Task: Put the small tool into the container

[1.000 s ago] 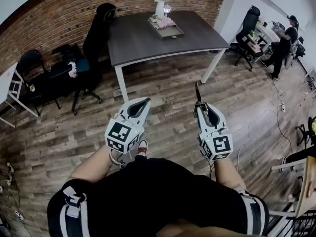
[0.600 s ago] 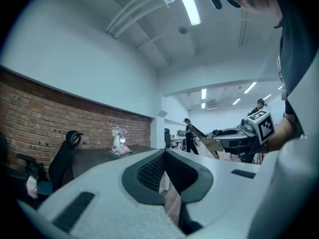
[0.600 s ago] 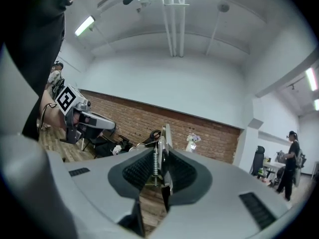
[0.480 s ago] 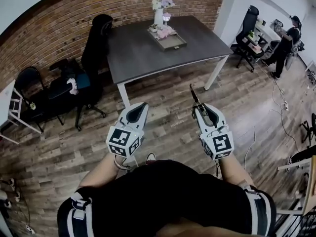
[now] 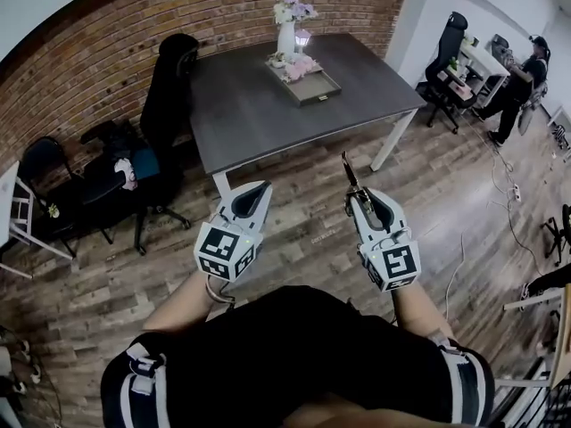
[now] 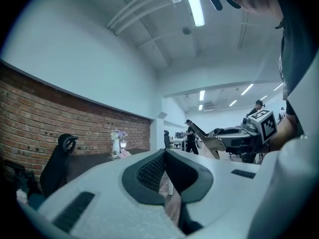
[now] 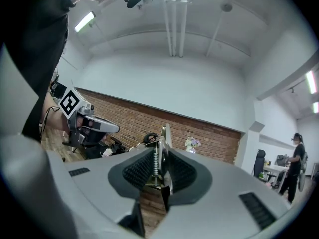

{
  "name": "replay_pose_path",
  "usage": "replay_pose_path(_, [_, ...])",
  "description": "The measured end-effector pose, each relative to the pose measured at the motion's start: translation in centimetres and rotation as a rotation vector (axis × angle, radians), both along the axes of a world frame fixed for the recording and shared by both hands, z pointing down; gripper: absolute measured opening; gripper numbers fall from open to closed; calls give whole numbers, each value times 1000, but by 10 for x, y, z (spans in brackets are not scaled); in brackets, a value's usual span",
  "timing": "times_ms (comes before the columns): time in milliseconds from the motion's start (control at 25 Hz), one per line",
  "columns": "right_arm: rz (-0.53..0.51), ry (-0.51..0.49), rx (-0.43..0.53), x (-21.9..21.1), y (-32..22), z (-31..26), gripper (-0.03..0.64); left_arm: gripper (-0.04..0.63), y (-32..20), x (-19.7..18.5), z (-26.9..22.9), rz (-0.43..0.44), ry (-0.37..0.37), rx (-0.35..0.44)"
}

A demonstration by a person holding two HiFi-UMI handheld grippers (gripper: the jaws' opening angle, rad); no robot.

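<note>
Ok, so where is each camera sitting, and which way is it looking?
Head view: on the person's head, looking steeply down at floor and table; shows their torso, arms, left gripper and right gripper.
Left gripper view: rides the left gripper, facing along its shut jaws toward the brick wall; the right gripper shows at right.
Right gripper view: rides the right gripper, facing along jaws clamping the small tool; the left gripper shows at left.
Shared: both gripper views see the flower vase.

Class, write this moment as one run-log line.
left gripper: shut, empty | right gripper: shut on small tool | tray: on table | step: small tool not yet in tray
</note>
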State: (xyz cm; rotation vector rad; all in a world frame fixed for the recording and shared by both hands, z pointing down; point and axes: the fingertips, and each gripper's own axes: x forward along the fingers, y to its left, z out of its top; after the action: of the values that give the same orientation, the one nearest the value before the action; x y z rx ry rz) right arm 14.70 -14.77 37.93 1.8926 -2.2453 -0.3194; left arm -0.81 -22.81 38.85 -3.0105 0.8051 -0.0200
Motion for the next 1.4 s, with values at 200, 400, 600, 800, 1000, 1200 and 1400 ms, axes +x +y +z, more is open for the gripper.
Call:
replay_pose_path(200, [10, -13, -13, 5, -23, 5, 87, 9, -23, 12, 3, 34, -12, 5])
replay_pose_path(400, [12, -22, -13, 10, -41, 5, 87, 9, -44, 16, -3, 34, -16, 15])
replay_pose_path(600, [10, -34, -16, 9, -57, 9, 87, 9, -56, 13, 1, 38, -38, 12])
replay_pose_path(800, [7, -49, -24, 7, -70, 10, 88, 9, -69, 9, -2, 33, -46, 25])
replay_pose_path(1000, [0, -65, -30, 7, -81, 7, 87, 9, -77, 6, 7, 22, -58, -7])
replay_pose_path(1200, [-10, -55, -59, 13, -94, 16, 87, 9, -88, 9, 17, 11, -50, -23])
replay_pose_path(1400, [-34, -59, -69, 22, -113, 20, 87, 9, -103, 14, 33, -18, -46, -66])
